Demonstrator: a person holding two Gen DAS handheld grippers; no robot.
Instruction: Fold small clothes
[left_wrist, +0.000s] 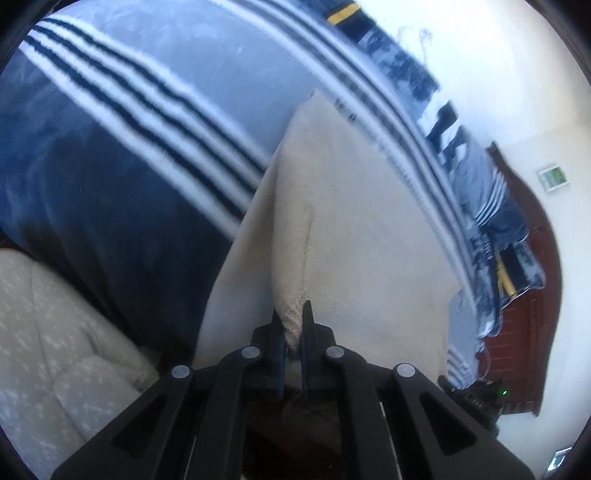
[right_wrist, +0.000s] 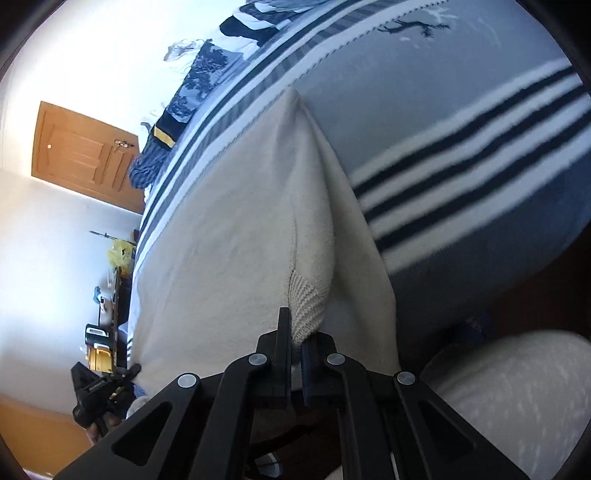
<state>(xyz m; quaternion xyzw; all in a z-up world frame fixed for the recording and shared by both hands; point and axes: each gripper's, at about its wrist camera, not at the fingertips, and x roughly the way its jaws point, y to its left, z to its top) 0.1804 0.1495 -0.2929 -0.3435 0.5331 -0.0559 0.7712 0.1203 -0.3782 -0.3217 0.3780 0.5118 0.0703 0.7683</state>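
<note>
Left wrist view: a blue bed blanket (left_wrist: 110, 166) with white and navy stripes is seen filling most of the frame. A cream knit garment (left_wrist: 351, 240) is spread over it, raised at the near edge. A folded corner is pinched by the left gripper (left_wrist: 293, 332), fingers closed tight on the knit. Right wrist view: the garment's ribbed corner is clamped likewise by the right gripper (right_wrist: 297, 341). A wooden door (right_wrist: 81, 155) is visible behind.

Home bedroom, striped blue blanket (right_wrist: 461, 155) over bed, panelled wooden door (right_wrist: 81, 155), white walls
</note>
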